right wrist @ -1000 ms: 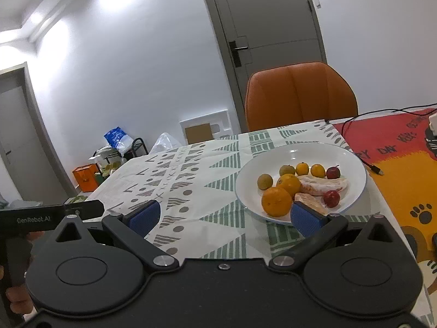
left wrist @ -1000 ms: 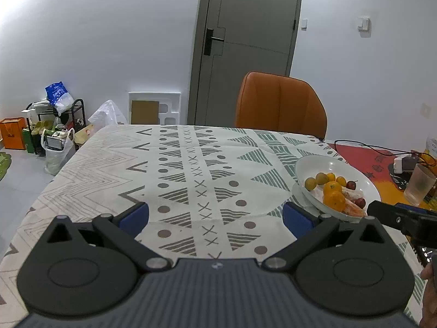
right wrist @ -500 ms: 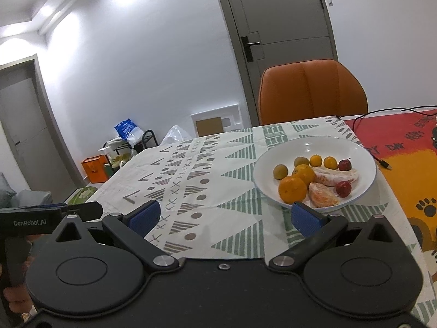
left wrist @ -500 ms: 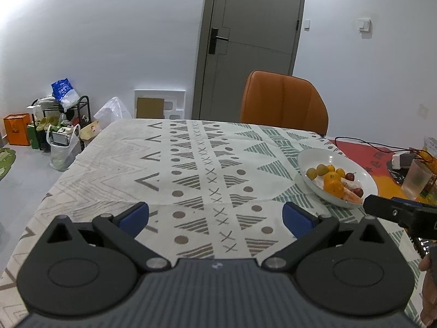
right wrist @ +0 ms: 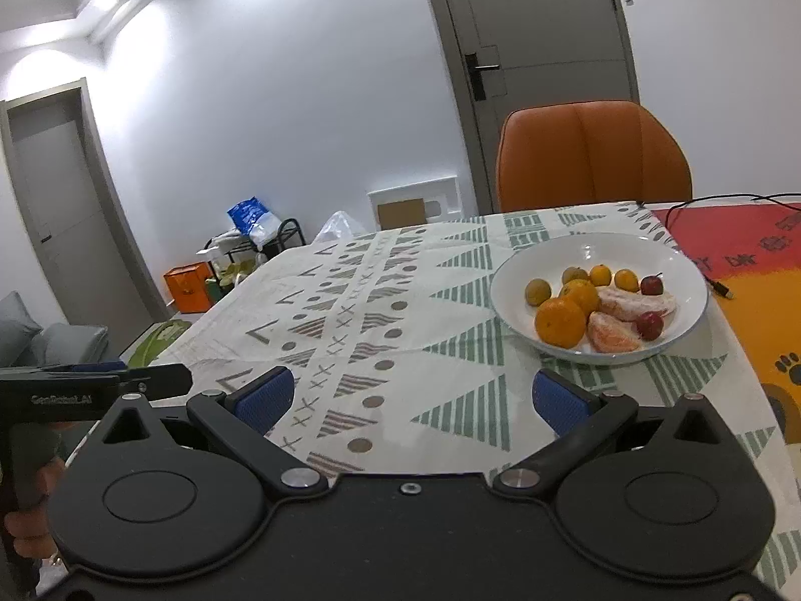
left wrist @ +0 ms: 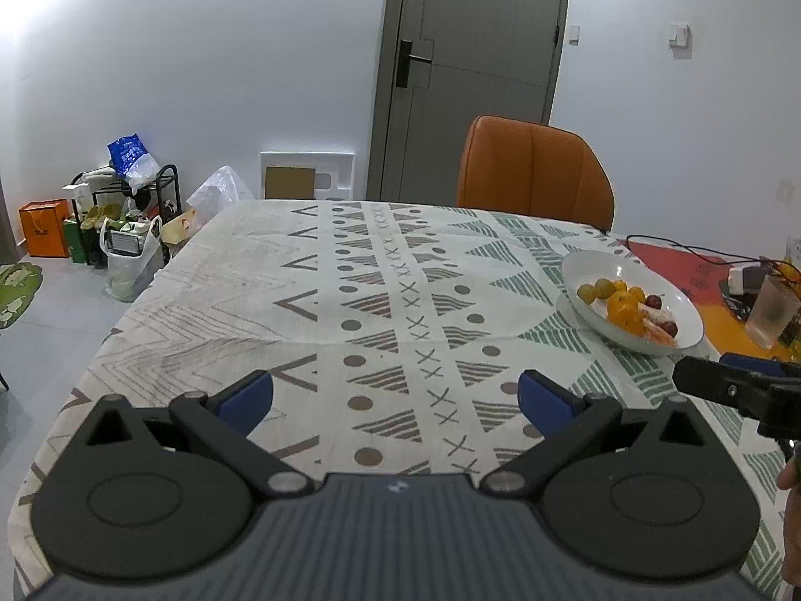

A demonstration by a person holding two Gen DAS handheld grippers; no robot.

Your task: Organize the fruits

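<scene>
A white bowl on the patterned tablecloth holds oranges, small yellow-green fruits, peeled citrus segments and small red fruits. The bowl also shows in the left wrist view at the right. My right gripper is open and empty, above the table, short of the bowl and left of it. My left gripper is open and empty over the table's near middle, well left of the bowl.
An orange chair stands at the table's far side. A glass, a cable and a red-orange mat lie right of the bowl. A rack with bags stands on the floor at left.
Both grippers have drawn back and risen from the bowl; it looks smaller and farther in both views. Both stay open and empty.
</scene>
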